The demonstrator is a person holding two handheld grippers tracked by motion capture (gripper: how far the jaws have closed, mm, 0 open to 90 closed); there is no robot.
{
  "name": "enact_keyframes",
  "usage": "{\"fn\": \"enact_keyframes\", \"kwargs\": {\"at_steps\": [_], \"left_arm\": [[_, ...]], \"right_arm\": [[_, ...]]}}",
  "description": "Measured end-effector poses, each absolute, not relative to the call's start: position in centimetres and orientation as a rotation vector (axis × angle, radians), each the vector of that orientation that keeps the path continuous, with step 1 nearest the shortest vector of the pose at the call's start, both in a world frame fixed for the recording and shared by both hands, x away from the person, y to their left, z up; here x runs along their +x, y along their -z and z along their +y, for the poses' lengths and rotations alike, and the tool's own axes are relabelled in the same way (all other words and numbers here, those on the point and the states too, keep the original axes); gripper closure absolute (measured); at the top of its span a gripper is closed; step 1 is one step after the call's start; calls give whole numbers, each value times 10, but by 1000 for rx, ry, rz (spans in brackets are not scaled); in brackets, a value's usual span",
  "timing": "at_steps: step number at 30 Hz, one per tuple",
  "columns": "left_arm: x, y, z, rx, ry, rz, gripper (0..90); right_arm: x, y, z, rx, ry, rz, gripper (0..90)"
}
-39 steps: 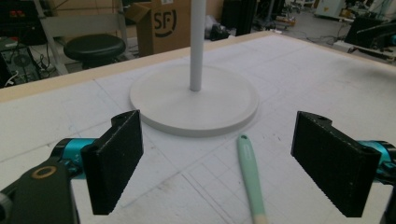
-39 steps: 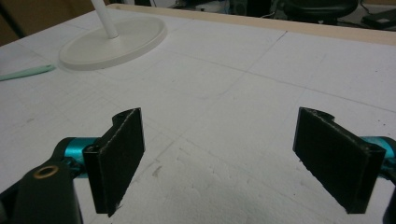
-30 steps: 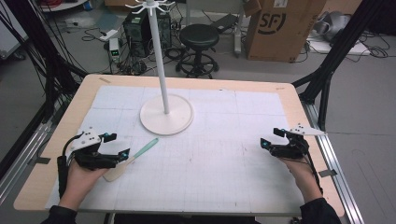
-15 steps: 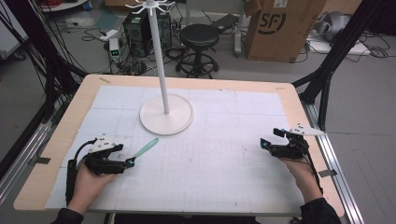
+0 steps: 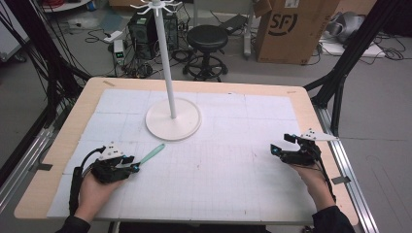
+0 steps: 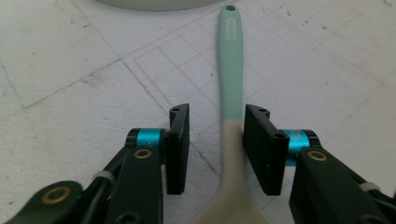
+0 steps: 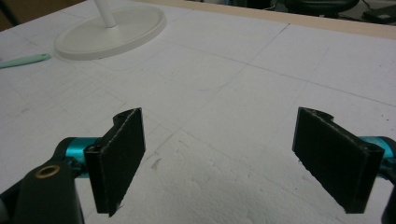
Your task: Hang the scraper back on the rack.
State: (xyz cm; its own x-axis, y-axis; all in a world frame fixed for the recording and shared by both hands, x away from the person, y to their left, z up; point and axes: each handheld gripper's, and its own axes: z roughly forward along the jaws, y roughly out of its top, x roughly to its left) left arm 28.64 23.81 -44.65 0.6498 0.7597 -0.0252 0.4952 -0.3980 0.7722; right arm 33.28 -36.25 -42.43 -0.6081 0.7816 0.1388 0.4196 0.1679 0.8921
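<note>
High view: one spatula (image 5: 151,153) | left tongs (image 5: 132,167) closing around it, one pad touching | right tongs (image 5: 284,144) open

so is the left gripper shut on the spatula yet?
Not yet: left gripper jaws have just been closing around the spatula; a gap shows beside one pad.

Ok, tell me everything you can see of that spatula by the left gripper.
The spatula lies flat on the white gridded mat. Its slim mint-green handle has a small hole at the end, which points toward the white stand base; it looks like matte silicone. Nearer the camera it turns cream and widens into the blade. The left gripper straddles it at the colour change, its jaws having just been closing; one pad looks in contact, the other stands apart.
</note>
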Motion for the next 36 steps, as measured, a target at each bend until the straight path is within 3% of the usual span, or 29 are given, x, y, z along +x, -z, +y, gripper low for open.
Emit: {"fn": "enact_keyframes", "kwargs": {"at_steps": [8,13,27,36], "left_arm": [[280,444,224,2129,-510,982,727],[280,445,225,2111,-479,992,790],[284,443,234,2045,-360,1002,808],[279,410,237,1931,-363,946,808]], "right_arm": [[333,425,-362,1135,-1416,2106,160],[333,425,-361,1134,-1412,2107,160],[333,425,-362,1135,-1412,2110,160],[333,425,-361,1132,-1414,2107,160]]}}
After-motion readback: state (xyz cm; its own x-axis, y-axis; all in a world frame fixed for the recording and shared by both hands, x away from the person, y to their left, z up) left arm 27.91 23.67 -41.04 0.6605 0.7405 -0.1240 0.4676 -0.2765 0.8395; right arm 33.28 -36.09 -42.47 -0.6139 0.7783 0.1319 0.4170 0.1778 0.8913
